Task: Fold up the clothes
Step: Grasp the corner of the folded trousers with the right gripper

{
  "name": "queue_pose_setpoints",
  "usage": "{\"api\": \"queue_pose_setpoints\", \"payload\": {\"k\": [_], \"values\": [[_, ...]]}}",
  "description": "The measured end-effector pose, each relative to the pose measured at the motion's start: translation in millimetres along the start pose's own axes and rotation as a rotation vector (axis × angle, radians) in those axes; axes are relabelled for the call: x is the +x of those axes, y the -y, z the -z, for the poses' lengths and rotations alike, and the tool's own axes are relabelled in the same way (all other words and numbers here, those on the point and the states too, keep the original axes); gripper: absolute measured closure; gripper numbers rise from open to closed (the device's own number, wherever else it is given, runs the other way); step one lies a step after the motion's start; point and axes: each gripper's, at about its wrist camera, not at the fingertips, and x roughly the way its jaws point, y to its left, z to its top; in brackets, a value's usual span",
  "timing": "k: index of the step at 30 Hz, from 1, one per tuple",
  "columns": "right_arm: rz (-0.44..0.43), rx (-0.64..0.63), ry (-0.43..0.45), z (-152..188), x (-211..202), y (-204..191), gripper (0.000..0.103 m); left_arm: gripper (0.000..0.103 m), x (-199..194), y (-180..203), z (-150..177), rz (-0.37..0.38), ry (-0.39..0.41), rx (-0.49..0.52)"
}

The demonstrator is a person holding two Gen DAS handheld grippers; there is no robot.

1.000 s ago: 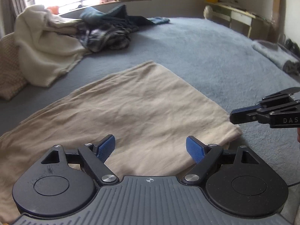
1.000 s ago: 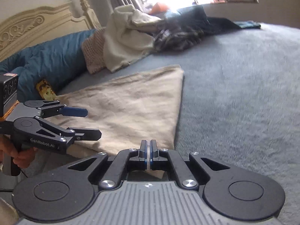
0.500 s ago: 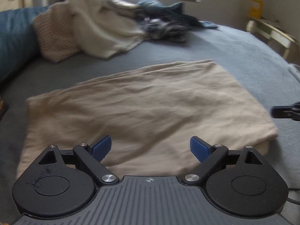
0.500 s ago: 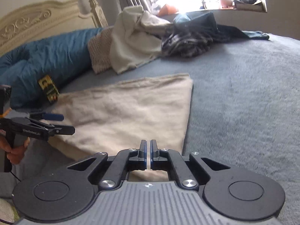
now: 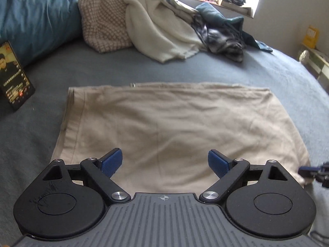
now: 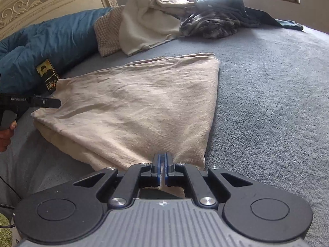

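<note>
- The beige garment (image 5: 176, 123) lay flat on the grey bed cover (image 5: 277, 68), folded into a roughly rectangular panel with light wrinkles across its top layer.
- A stitched hem ran along the garment's left edge in the left wrist view; a small metal fastener (image 5: 133, 85) showed at its far edge.
- In the right wrist view, the same garment (image 6: 144, 103) appeared as stacked layers, its near edge thick and slightly lifted off the cover.
- The right tongs (image 6: 162, 165) were closed at the garment's near right corner, blue pads almost touching; whether fabric was pinched between them could not be determined.
- The left tongs (image 5: 165, 162) were spread wide apart above the garment's near edge, gripping nothing.
- The tip of the right tongs (image 5: 308, 169) entered the left wrist view at the garment's near right corner.
- A hand (image 6: 6, 133) held the left tongs' handle at the left edge of the right wrist view, beside the garment's near left corner.
- A pile of unfolded clothes lay well beyond the garment: a cream blanket-like item (image 5: 156, 26), a checked knit item (image 5: 102, 20), and dark plaid fabric (image 5: 222, 37).
- A blue duvet (image 5: 35, 14) lay along the headboard (image 6: 41, 4) side.
- A phone (image 5: 14, 76) with a lit screen stood propped against the duvet, left of the garment.
</note>
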Motion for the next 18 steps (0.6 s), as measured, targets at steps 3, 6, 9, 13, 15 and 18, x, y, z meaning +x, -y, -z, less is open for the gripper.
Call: {"api": "queue_pose_setpoints", "payload": {"k": [3, 6, 9, 13, 15, 18], "values": [[0.017, -0.002, 0.004, 1, 0, -4, 0.100, 0.011, 14, 5, -10, -0.043, -0.049, -0.004], [0.028, -0.011, -0.008, -2, 1, -6, 0.100, 0.011, 32, 12, -17, -0.117, -0.123, -0.003], [0.034, -0.014, -0.036, -7, 2, -7, 0.100, 0.005, 46, 22, -17, -0.178, -0.170, 0.018], [0.060, -0.068, -0.090, -33, -6, -15, 0.100, 0.001, 52, 31, -16, -0.222, -0.192, 0.054], [0.068, -0.068, -0.096, -39, 1, -15, 0.100, 0.000, 54, 30, -18, -0.226, -0.211, 0.044], [0.080, -0.070, -0.106, -48, 11, -16, 0.100, 0.000, 58, 30, -22, -0.226, -0.235, 0.039]]}}
